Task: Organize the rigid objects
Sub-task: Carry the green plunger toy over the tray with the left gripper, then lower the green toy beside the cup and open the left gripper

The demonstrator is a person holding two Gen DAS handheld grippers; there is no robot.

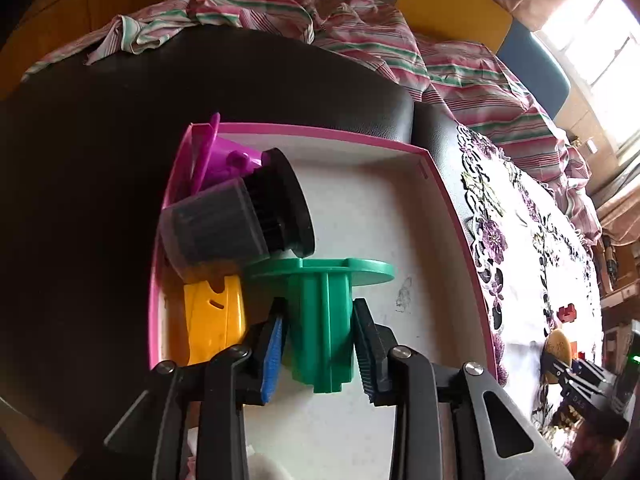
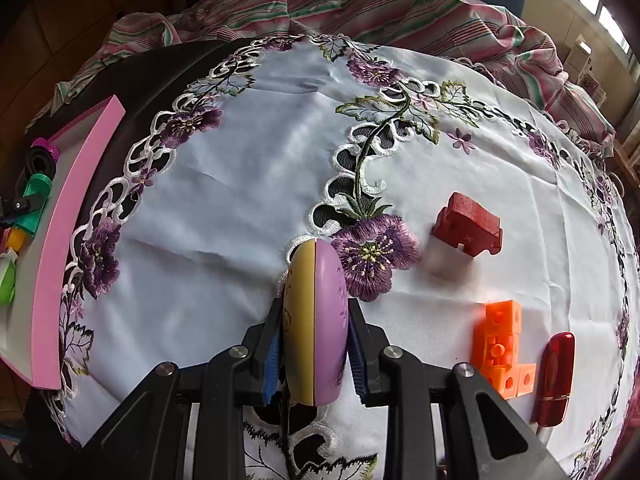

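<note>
Two pads [image 1: 276,344] flanking green spool [image 1: 320,320] (perhaps just touching).

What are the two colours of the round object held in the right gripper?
The round object is half yellow and half lilac; the right wrist view shows it best.

Pink-rimmed box [image 1: 320,133], white inside. In it: green spool [image 1: 320,320], yellow piece [image 1: 216,320], grey-and-black filter [image 1: 240,220], magenta funnel [image 1: 224,160]. Tablecloth [image 2: 248,184] white with purple embroidered flowers, green leaves. On it: dark red block [image 2: 468,226], orange block [image 2: 502,352], glossy red lipstick [image 2: 556,376]. Disc [image 2: 316,320] half yellow, half lilac. Bedsheet [image 2: 360,0] pink-green-white striped.
</note>
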